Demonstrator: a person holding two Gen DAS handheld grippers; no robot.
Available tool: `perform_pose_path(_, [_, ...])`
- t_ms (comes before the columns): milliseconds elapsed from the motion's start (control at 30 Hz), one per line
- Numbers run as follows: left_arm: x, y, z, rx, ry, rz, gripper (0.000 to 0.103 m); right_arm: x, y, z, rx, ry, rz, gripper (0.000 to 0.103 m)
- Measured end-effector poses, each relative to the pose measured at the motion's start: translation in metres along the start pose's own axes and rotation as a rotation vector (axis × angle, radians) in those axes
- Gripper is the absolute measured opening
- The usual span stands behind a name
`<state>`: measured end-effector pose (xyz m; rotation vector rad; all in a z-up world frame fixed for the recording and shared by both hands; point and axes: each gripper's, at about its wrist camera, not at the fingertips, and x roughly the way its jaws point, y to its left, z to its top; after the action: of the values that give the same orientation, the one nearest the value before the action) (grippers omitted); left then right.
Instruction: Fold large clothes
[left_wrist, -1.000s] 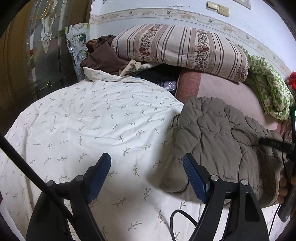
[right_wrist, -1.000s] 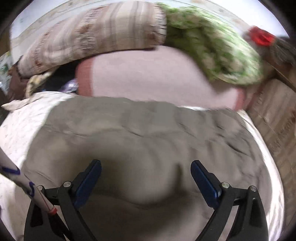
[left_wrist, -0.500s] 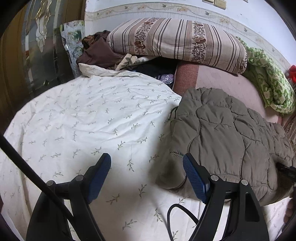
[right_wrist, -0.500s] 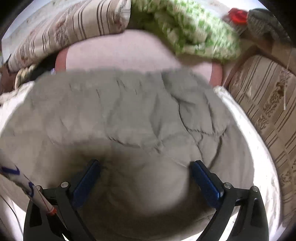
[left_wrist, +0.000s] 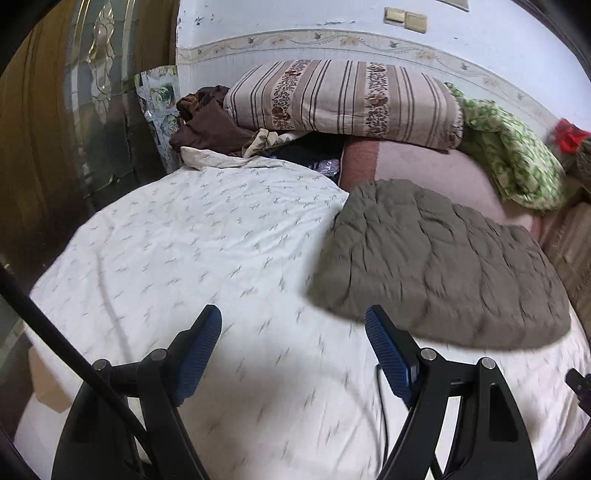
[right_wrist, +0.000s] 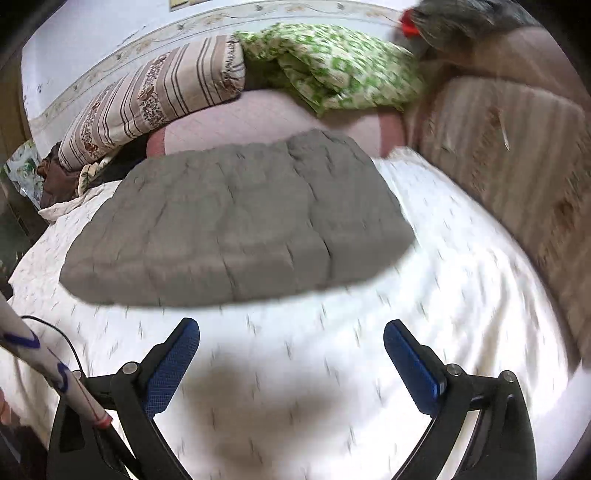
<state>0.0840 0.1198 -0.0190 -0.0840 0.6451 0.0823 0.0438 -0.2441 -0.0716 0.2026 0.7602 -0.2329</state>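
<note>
A grey-brown quilted jacket (left_wrist: 436, 258) lies folded in a flat rectangle on the white leaf-print bedsheet (left_wrist: 192, 236). It also shows in the right wrist view (right_wrist: 236, 225), ahead of the fingers. My left gripper (left_wrist: 293, 332) is open and empty above the sheet, with the jacket just beyond its right finger. My right gripper (right_wrist: 291, 345) is open and empty over bare sheet (right_wrist: 461, 288), short of the jacket's near edge.
A striped pillow (left_wrist: 343, 99), a green patterned blanket (left_wrist: 517, 158) and dark clothes (left_wrist: 207, 125) lie at the head of the bed on a pink cover (left_wrist: 424, 166). A wooden door (left_wrist: 55, 110) stands left. A striped sofa (right_wrist: 517, 155) borders the bed on the right.
Both grippers have pulled back from the jacket. The right gripper was pressed over the jacket and now hovers over bare sheet. The jacket lies flatter and squarer.
</note>
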Motion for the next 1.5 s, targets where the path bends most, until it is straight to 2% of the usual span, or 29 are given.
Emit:
perform_pose_path(133, [-0.058,0.012,-0.016,0.021,-0.051,0.020,0.079,-0.018,-0.009,-0.027,0.042,0.020,0.048,0.102])
perform_pose_path(267, [-0.124,0.021,-0.020,0.048,-0.185,0.000,0.079,-0.037,-0.009,-0.041,0.037,-0.006,0.074,0.102])
perform_pose_path(367, [-0.155,0.020,-0.021,0.070,-0.239,-0.038,0.082,-0.050,-0.004,-0.050,0.005,-0.022,0.085,0.102])
perform_pose_path(467, [-0.168,0.017,-0.022,0.065,-0.252,-0.091,0.083,-0.056,-0.001,-0.058,-0.007,-0.029,0.088,0.102])
perform_pose_path(667, [-0.171,0.002,-0.024,0.072,-0.217,-0.100,0.083,-0.064,-0.002,-0.071,0.011,-0.029,0.109,0.102])
perform_pose_path(833, [-0.160,-0.006,-0.027,0.064,-0.164,-0.025,0.083,-0.069,-0.005,-0.078,0.004,-0.034,0.103,0.102])
perform_pose_path(967, [-0.146,-0.008,-0.034,0.051,-0.090,-0.019,0.083,-0.067,-0.006,-0.083,0.009,-0.021,0.098,0.102])
perform_pose_path(1167, [-0.125,-0.019,-0.048,0.090,0.003,0.012,0.083,-0.060,-0.006,-0.089,0.006,0.008,0.097,0.102])
perform_pose_path(1500, [-0.100,-0.034,-0.060,0.142,0.078,0.023,0.083,-0.045,-0.005,-0.097,0.002,0.052,0.086,0.102])
